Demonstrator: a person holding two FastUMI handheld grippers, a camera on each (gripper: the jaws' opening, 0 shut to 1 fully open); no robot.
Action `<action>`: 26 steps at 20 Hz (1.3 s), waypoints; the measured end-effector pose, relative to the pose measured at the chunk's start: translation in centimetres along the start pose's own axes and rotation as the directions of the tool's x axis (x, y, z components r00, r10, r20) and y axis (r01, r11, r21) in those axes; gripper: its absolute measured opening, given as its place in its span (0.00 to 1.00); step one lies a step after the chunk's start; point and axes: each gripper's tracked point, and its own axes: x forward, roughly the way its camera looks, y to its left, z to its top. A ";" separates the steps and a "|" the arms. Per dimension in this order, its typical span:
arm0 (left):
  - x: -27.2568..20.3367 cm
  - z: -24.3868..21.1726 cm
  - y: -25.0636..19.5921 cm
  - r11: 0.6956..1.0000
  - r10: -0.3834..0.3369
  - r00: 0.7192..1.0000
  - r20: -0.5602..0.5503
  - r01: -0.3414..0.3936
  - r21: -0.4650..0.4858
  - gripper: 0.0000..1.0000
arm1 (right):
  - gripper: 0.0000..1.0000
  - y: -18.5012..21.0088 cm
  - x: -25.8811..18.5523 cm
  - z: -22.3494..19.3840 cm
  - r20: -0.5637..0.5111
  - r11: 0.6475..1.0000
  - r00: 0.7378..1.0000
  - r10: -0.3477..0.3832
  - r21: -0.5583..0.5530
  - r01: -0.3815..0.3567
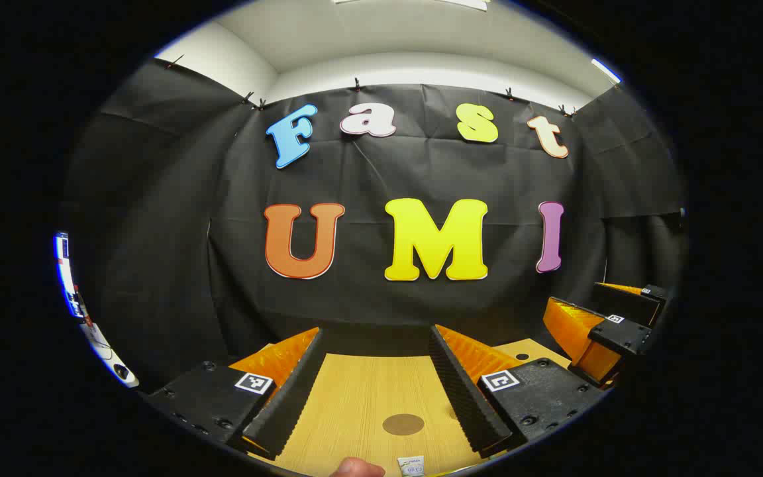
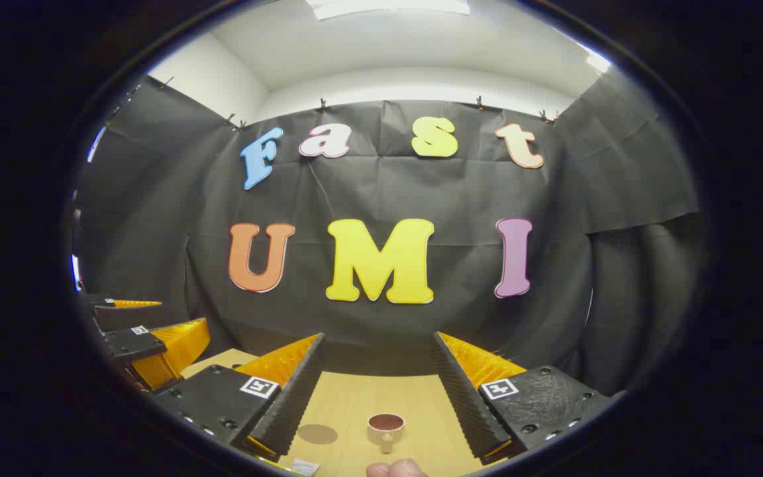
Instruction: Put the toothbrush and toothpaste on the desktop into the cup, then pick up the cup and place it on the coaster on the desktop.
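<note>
My left gripper (image 1: 376, 331) hovers open over the wooden desktop (image 1: 355, 397), nothing between its fingers. The brown round coaster (image 1: 403, 424) lies flat on the wood between them, near the bottom edge. In the right gripper view, my right gripper (image 2: 378, 338) is also open and holds nothing. A small pale cup (image 2: 385, 427) with a dark inside stands upright ahead of it, handle toward the camera. The coaster (image 2: 317, 434) lies to the cup's left. A small white printed item (image 1: 411, 465) shows at the bottom edge; what it is I cannot tell.
The right gripper (image 1: 593, 308) shows off to the right in the left gripper view, and the left gripper (image 2: 156, 321) off to the left in the right gripper view. A pinkish rounded thing (image 2: 395, 469) pokes in at the bottom edge. Black cloth walls stand behind the desktop (image 2: 355, 404).
</note>
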 end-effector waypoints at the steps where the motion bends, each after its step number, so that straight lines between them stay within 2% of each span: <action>1: 0.1 -0.1 -0.1 1.000 0.000 1.000 -0.001 0.000 0.000 0.98 | 0.95 -0.2 0.0 0.0 0.001 1.000 1.000 -0.004 0.000 0.004; 2: 0.2 -0.1 -0.2 1.000 -0.002 1.000 -0.002 0.002 -0.002 0.98 | 0.98 -0.5 0.1 -0.1 0.001 1.000 1.000 -0.009 -0.003 0.009; 3: 0.3 -0.1 -0.3 1.000 -0.002 1.000 -0.001 0.002 -0.004 0.98 | 0.95 -0.6 0.3 -0.2 0.002 1.000 1.000 -0.011 -0.008 0.011; 4: 0.4 -0.2 -0.3 1.000 -0.002 1.000 -0.002 0.002 -0.005 0.98 | 0.98 -0.6 0.4 -0.2 0.003 1.000 1.000 -0.013 -0.010 0.013; 7: 0.7 -0.4 -0.5 1.000 -0.001 1.000 -0.007 0.001 -0.004 0.98 | 0.98 -1.1 0.6 -0.1 0.004 1.000 1.000 -0.020 -0.008 0.020; 8: 0.8 -0.3 -0.4 1.000 0.000 1.000 -0.005 0.000 -0.003 0.98 | 0.95 -1.2 0.6 -0.3 0.002 1.000 1.000 -0.022 -0.007 0.022; 11: 1.1 -0.5 -0.6 1.000 0.004 1.000 -0.009 -0.004 -0.004 0.98 | 0.95 -1.8 0.9 -0.7 -0.011 1.000 1.000 -0.030 -0.001 0.030; 12: 1.1 -0.4 -0.7 1.000 0.003 1.000 -0.012 -0.004 -0.006 0.98 | 0.98 -1.9 1.0 -0.7 -0.012 0.999 0.999 -0.033 -0.001 0.033; 13: 1.1 -0.5 -0.7 1.000 0.004 1.000 -0.012 -0.004 -0.007 0.98 | 0.95 -2.0 1.1 -0.7 -0.014 0.999 0.999 -0.035 -0.002 0.035; 14: 1.2 -0.5 -0.7 1.000 0.004 1.000 -0.011 -0.004 -0.008 0.98 | 0.98 -2.1 1.2 -0.7 -0.015 0.999 0.999 -0.036 -0.002 0.036; 15: 1.3 -0.4 -0.8 1.000 0.005 1.000 -0.010 -0.005 -0.007 0.98 | 0.95 -2.2 1.3 -0.7 -0.015 0.999 0.999 -0.037 -0.003 0.037; 18: 1.5 -0.5 -1.0 1.000 0.004 1.000 -0.012 -0.004 -0.008 0.98 | 0.95 -2.5 1.4 -0.9 -0.016 0.999 0.999 -0.039 -0.001 0.039; 20: 1.4 -0.7 -1.1 1.000 0.003 1.000 -0.012 -0.003 -0.012 0.98 | 0.98 -2.6 1.6 -1.1 -0.018 0.999 0.999 -0.037 -0.001 0.037; 21: 1.2 -0.8 -1.3 1.000 0.002 1.000 -0.017 -0.002 -0.017 0.98 | 0.95 -2.6 1.6 -1.2 -0.021 0.999 0.999 -0.037 -0.004 0.037; 26: 1.1 -1.7 -1.8 1.000 -0.006 0.999 -0.035 0.005 -0.030 0.98 | 0.98 -3.0 1.3 -2.0 -0.035 0.999 0.999 -0.037 -0.021 0.037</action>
